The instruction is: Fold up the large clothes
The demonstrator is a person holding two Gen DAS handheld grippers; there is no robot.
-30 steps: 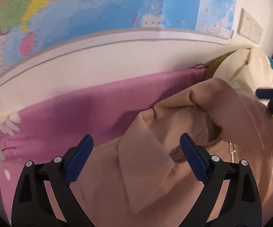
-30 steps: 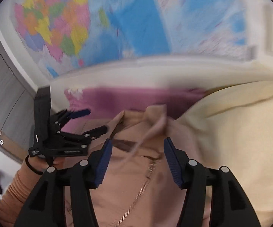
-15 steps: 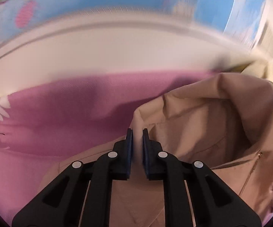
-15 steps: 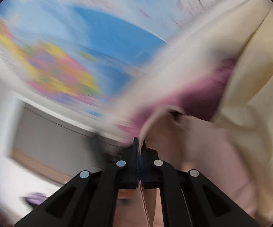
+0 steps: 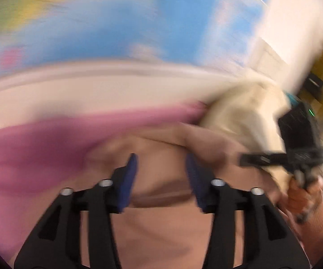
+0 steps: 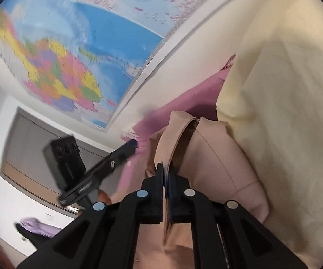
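We see our right gripper (image 6: 166, 177) clenched on a fold of the tan jacket (image 6: 208, 154), the cloth pinched between its pads at the centre of the right wrist view. The jacket fills the lower middle of both views, lying on a pink sheet (image 6: 190, 103) with a cream garment (image 6: 280, 112) to its right. In the blurred left wrist view our left gripper (image 5: 162, 179) stands released; its jaws have just been opening, and the jacket lies under the gap with neither blue pad (image 5: 130, 179) visibly pressing on it. A map (image 6: 89, 44) covers the wall in the upper left. At the right edge of the left view, a hand (image 5: 307, 197) holds the other tool.
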